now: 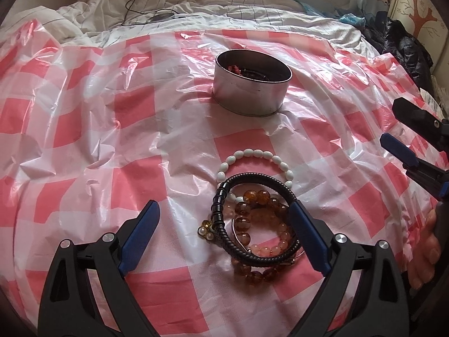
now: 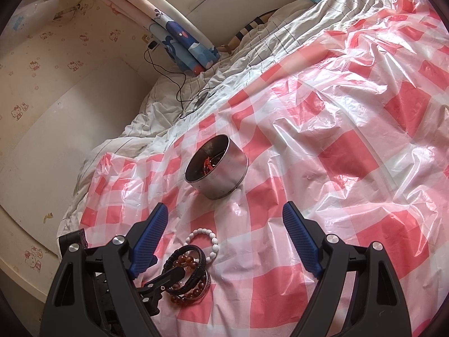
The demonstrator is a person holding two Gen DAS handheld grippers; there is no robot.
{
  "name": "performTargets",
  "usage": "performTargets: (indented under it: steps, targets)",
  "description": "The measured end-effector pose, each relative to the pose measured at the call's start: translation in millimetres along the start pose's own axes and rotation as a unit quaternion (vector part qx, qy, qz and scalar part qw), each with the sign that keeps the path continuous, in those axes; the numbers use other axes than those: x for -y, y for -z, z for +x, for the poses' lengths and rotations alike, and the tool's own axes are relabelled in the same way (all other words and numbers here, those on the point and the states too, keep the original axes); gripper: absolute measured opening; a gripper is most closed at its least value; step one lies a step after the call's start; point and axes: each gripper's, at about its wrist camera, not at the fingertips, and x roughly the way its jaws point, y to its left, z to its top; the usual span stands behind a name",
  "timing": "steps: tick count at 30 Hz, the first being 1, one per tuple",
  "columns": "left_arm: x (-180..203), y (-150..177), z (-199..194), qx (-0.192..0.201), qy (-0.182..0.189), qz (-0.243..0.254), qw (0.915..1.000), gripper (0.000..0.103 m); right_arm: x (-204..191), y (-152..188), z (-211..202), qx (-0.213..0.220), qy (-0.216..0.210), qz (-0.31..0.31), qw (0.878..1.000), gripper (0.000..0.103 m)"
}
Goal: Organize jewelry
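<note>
Left wrist view: the jaws of the left gripper (image 1: 224,226) stand wide open and hold nothing, low over a pile of bracelets on the red-checked plastic sheet (image 1: 84,129) that covers the bed. The right fingertip touches or just overlaps the black braided bracelet (image 1: 224,245), which lies across the amber bead bracelets (image 1: 252,219); a white bead bracelet (image 1: 254,153) lies at the far edge of the pile. Beyond stands the round metal tin (image 1: 249,95) with some jewelry already inside. The right gripper (image 1: 404,134) shows at the right edge, open.

Right wrist view: its jaws are spread and empty, hanging above the sheet between pile and tin. The bracelets look light, the beads hard and slippery, and the strands overlap, so a pinch across one band at its free outer arc seems safest; the thin sheet may snag.
</note>
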Motion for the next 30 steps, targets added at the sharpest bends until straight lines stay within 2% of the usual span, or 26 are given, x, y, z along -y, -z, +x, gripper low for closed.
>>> performTargets:
  steps: [6, 30]
  targets:
    - [9.8, 0.9, 1.6, 0.000, -0.002, 0.012, 0.9999, 0.089, 2.2, -1.0, -1.6, -0.001, 0.002, 0.004, 1.000, 0.081]
    - [9.4, 0.5, -4.6, 0.009, 0.001, 0.009, 0.9999, 0.090, -2.1, -1.7, 4.2, -0.009, 0.015, -0.004, 1.000, 0.081]
